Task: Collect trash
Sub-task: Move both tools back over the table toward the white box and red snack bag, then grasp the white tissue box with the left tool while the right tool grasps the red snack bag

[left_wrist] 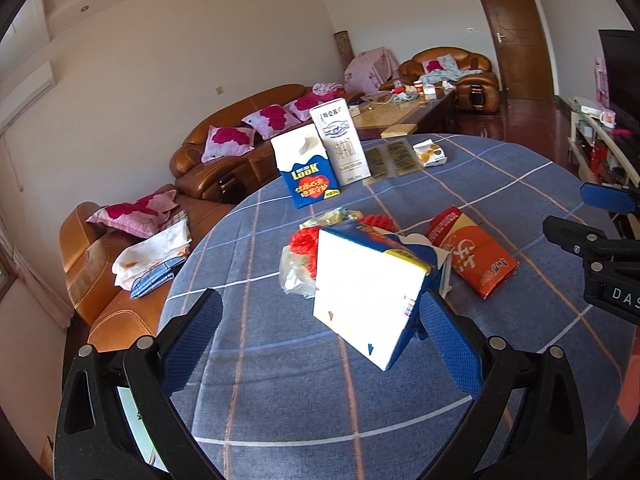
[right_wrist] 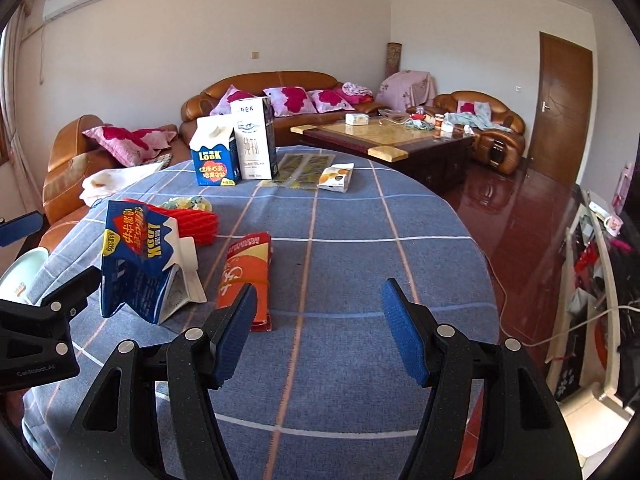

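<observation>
A blue-and-white LOOK carton [left_wrist: 368,292] [right_wrist: 136,264] rests tilted on the blue plaid tablecloth [left_wrist: 280,380], its print upside down. It sits between the fingers of my left gripper [left_wrist: 324,344] [right_wrist: 44,256], whose jaws stand wide apart; the left pad is well clear of it, so the gripper is open. Just right of the carton lies a flat red-orange carton [left_wrist: 476,256] [right_wrist: 248,276]. My right gripper [right_wrist: 320,328] [left_wrist: 592,216] is open over bare cloth, its left finger beside that carton's near end. Red foam netting [left_wrist: 304,248] [right_wrist: 196,224] and a clear wrapper [left_wrist: 294,278] lie behind.
At the far side stand an upright LOOK carton [right_wrist: 216,156] and a tall white milk carton [right_wrist: 256,140], with flat sachets [right_wrist: 304,170] and a small snack packet [right_wrist: 336,178]. A pale round rim [right_wrist: 22,270] shows left, below the table edge. Sofas and a coffee table [right_wrist: 384,140] lie beyond.
</observation>
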